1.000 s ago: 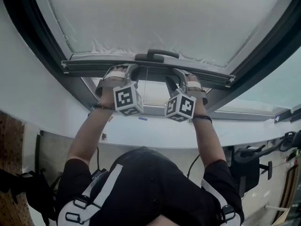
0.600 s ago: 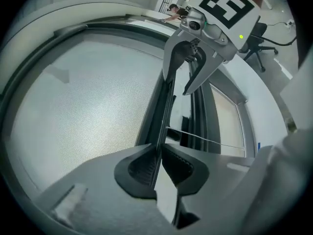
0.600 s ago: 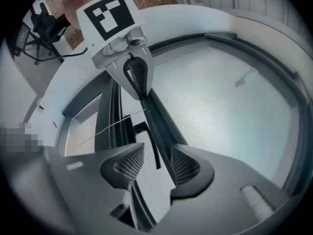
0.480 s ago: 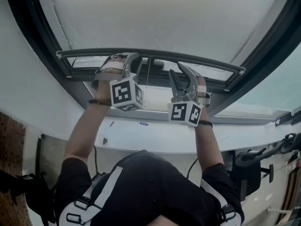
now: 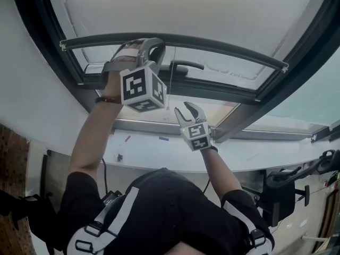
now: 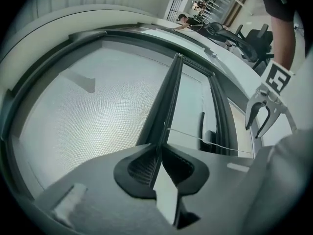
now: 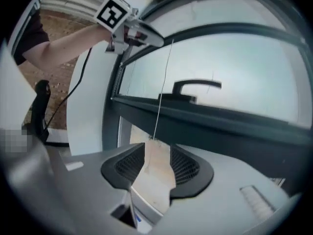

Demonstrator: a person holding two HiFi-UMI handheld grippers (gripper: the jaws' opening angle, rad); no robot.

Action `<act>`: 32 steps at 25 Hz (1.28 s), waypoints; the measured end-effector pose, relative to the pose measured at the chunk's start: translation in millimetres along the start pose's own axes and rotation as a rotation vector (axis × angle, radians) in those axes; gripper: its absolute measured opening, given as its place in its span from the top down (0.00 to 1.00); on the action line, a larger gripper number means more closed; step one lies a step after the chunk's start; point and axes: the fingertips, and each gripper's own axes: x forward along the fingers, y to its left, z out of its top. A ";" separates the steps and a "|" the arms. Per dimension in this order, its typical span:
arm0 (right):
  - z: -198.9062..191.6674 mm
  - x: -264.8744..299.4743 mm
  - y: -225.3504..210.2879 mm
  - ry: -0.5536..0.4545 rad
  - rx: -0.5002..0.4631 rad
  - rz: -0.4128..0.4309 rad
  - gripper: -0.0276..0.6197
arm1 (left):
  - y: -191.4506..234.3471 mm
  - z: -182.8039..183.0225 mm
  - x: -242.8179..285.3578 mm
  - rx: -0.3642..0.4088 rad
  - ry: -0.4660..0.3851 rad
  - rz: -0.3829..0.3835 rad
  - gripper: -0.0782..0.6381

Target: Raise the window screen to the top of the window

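The window screen (image 5: 186, 9) is pale mesh with a dark bottom bar (image 5: 223, 45) spanning the window. My left gripper (image 5: 151, 45) is raised to the bar's left part and is shut on it; in the left gripper view the bar (image 6: 168, 102) runs straight into the closed jaws (image 6: 159, 153). Below the bar and apart from it, my right gripper (image 5: 186, 110) points upward, its jaws opening. A thin pull cord (image 7: 161, 82) hangs from the bar, and its lower end dangles at the mouth of the right gripper (image 7: 157, 151), with neither pad pressing on it.
Behind the cord, a black window handle (image 5: 183, 65) sits on the dark sash frame (image 5: 234, 92). A white sill (image 5: 159, 147) runs beneath the window. The person's arms reach up from below. An office chair (image 5: 281, 177) stands to the right.
The left gripper has climbed with the bottom bar, lifting the screen. The right gripper has let go of the bar, dropped below it and rolled its wrist.
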 end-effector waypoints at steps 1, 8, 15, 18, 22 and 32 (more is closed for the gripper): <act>-12.2 9.2 1.7 0.025 0.030 0.019 0.70 | 2.9 1.6 -0.9 -0.001 -0.002 -0.001 0.84; -34.1 54.3 20.8 0.134 0.054 0.091 0.65 | 16.3 8.0 -1.5 -0.011 -0.025 -0.009 0.84; -27.9 78.7 26.5 0.111 0.113 0.070 0.69 | 37.7 16.6 -6.1 -0.042 -0.067 0.027 0.83; -20.5 83.2 24.1 0.090 0.122 0.055 0.76 | 50.6 21.1 -9.3 -0.072 -0.085 0.045 0.83; -9.7 76.8 16.9 0.058 0.127 0.032 0.90 | 62.4 25.0 -10.3 -0.091 -0.107 0.066 0.82; 2.5 40.0 21.1 -0.009 0.083 0.052 0.91 | 89.3 34.8 -17.5 -0.085 -0.185 0.298 0.80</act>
